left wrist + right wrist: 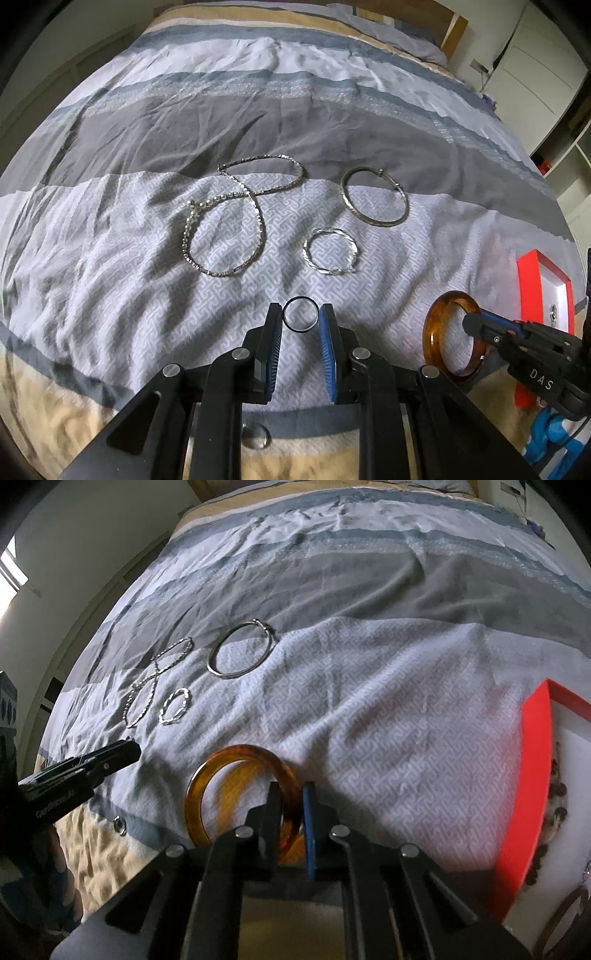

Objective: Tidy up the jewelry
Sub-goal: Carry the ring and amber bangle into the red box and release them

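Note:
My left gripper [301, 310] is shut on a thin dark ring [300, 315], held just above the bedspread. My right gripper [292, 788] is shut on the rim of an amber bangle [236, 764]; the bangle also shows in the left wrist view [439, 314], at the right. On the bed lie a beaded silver necklace [236, 206], a plain silver bangle [375, 195] and a twisted silver bracelet [330, 251]. A small silver ring [256, 436] lies on the beige stripe under my left gripper. A red jewelry box [532, 786] with a white lining sits at the right.
The striped grey, white and beige bedspread [110, 240] is wrinkled. The red box [532, 288] holds some dark beaded pieces [557, 812]. A wooden headboard [456, 33] and white cupboards [535, 62] stand beyond the bed.

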Tool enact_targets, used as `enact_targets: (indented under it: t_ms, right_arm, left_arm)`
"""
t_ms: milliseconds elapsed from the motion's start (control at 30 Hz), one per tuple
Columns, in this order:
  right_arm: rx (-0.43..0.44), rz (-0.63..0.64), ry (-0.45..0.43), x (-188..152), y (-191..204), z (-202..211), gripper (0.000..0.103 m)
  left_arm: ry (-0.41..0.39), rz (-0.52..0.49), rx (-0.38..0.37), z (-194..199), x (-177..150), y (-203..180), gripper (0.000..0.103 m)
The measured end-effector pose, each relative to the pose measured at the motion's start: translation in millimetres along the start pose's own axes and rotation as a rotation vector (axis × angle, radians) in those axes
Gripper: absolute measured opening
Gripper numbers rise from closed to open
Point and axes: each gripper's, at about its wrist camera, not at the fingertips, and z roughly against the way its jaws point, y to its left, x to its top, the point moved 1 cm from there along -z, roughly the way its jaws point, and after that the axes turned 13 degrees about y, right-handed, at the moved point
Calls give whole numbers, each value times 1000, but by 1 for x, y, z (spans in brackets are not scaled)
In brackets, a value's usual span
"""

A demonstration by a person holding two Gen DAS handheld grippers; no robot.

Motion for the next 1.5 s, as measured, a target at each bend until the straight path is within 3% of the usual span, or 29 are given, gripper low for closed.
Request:
enact_targets:
  t_ms: [467, 767, 1067, 1267, 1500]
  right_arm:
    - [11, -47, -111, -36, -25, 76, 10]
    - [-77, -157, -162, -78, -99, 128, 10]
    - [-171, -268, -177, -108, -179, 153, 10]
    - [-189, -275, -184, -99, -212, 148, 10]
    - [-186, -264, -181, -77, -234, 131, 10]
  left_arm:
    - [-47, -75, -18, 46, -18, -52, 20]
    - [-50, -181, -95, 60, -32, -132, 20]
    - [-24, -318, -167, 43, -37, -228, 20]
    - [18, -403, -207, 23, -49, -279, 20]
    - [75, -469, -199, -15, -58, -321, 20]
